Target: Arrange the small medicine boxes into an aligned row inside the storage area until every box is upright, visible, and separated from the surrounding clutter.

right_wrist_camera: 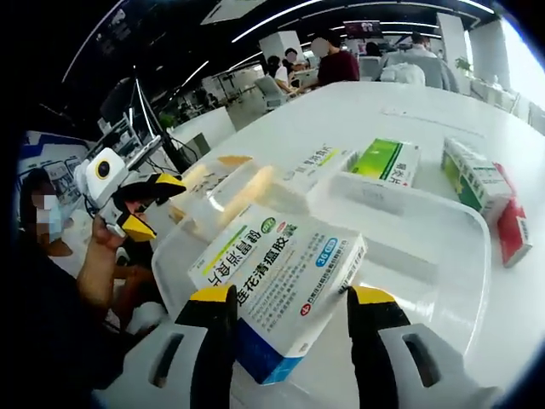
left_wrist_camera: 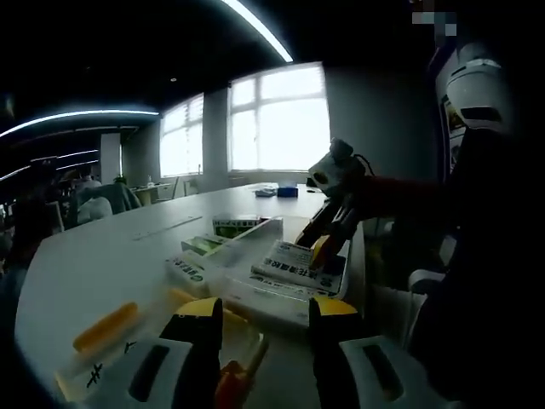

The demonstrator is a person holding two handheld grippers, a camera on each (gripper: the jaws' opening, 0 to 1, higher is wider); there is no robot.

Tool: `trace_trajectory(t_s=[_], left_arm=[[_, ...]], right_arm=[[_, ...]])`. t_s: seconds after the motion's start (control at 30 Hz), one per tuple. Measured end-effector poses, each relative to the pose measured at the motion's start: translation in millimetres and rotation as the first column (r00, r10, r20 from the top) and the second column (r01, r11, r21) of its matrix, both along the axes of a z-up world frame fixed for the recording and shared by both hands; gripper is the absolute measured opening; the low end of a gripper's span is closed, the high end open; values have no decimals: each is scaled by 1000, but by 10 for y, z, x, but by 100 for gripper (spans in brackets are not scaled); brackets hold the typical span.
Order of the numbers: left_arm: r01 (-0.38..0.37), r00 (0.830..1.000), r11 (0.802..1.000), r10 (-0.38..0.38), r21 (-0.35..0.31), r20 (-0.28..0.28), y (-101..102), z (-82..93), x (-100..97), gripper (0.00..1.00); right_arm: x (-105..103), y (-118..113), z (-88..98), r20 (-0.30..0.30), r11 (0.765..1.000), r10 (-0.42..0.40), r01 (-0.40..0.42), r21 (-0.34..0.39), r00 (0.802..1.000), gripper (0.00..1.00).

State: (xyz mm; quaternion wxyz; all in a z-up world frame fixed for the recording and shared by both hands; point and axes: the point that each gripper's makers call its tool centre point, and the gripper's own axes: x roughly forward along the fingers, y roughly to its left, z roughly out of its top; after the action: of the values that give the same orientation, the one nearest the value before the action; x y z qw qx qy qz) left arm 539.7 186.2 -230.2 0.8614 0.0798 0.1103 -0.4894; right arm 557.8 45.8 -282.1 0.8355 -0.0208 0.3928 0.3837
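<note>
A white and blue medicine box (right_wrist_camera: 281,277) sits between the jaws of my right gripper (right_wrist_camera: 292,308), which is shut on it, above a clear plastic tray (right_wrist_camera: 477,256). In the left gripper view the same box (left_wrist_camera: 294,262) lies tilted over the tray (left_wrist_camera: 255,294), with the right gripper (left_wrist_camera: 326,247) coming down on it from the right. My left gripper (left_wrist_camera: 264,317) is open with nothing between its jaws, short of the tray's near edge. It also appears as the left gripper (right_wrist_camera: 149,204) left of the tray. More boxes lie flat beyond the tray: a green and white box (right_wrist_camera: 387,160), a white box (right_wrist_camera: 315,162), and a green and red box (right_wrist_camera: 477,181).
Yellow sticks (right_wrist_camera: 247,194) lie in a second clear tray beside the first; one yellow stick (left_wrist_camera: 106,326) lies near my left gripper. The white table (left_wrist_camera: 102,256) stretches far back. A person's arm (right_wrist_camera: 98,273) holds the left gripper. Several people sit at the far end (right_wrist_camera: 332,60).
</note>
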Motion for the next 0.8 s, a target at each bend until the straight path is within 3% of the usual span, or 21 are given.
trace_trajectory(t_s=[0.43, 0.7, 0.8], left_arm=[[-7, 1000, 1000, 6, -6, -7, 5, -22, 23, 40], [-12, 1000, 1000, 12, -4, -13, 23, -54, 32, 40], [-16, 1000, 1000, 16, -9, -12, 47, -35, 38, 40]], right_arm=[[-14, -27, 84, 17, 1000, 20, -20, 9, 1000, 53], [-3, -32, 76, 4, 999, 33, -33, 12, 999, 54], [-23, -38, 122, -28, 999, 14, -12, 42, 1000, 52]])
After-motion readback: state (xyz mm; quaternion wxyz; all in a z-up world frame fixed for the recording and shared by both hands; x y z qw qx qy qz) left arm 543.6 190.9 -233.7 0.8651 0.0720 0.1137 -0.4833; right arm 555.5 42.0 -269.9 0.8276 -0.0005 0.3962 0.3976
